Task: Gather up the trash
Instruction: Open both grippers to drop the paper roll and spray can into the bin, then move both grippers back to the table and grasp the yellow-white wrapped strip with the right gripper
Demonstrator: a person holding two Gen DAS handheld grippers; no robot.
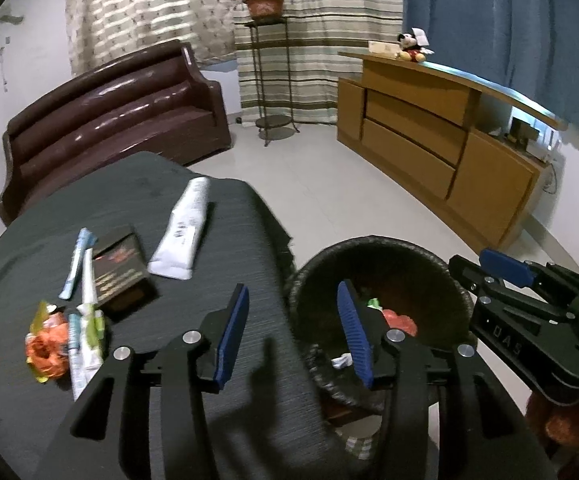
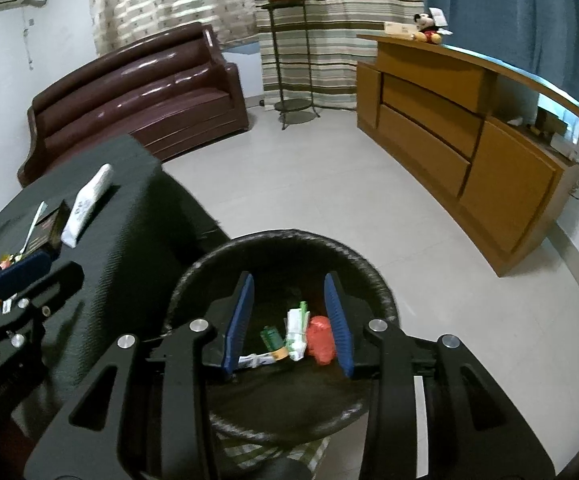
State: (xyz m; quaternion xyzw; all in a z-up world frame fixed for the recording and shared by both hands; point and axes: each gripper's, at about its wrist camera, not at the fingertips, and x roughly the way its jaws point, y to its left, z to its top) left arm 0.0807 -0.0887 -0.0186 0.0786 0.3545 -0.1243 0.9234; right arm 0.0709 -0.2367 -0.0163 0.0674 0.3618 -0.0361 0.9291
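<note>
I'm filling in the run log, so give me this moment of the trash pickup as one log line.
right claw: open, empty, over bin | left claw: open, empty, at table edge | bin: holds wrappers | table: trash remains

A table draped in dark grey-green ribbed cloth is carrying a white squeeze tube, a flat dark booklet, slim sachets and crumpled orange wrappers.

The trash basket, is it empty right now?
No, the trash basket already holds a red wrapper, a white and green packet and a small green item at its bottom.
</note>
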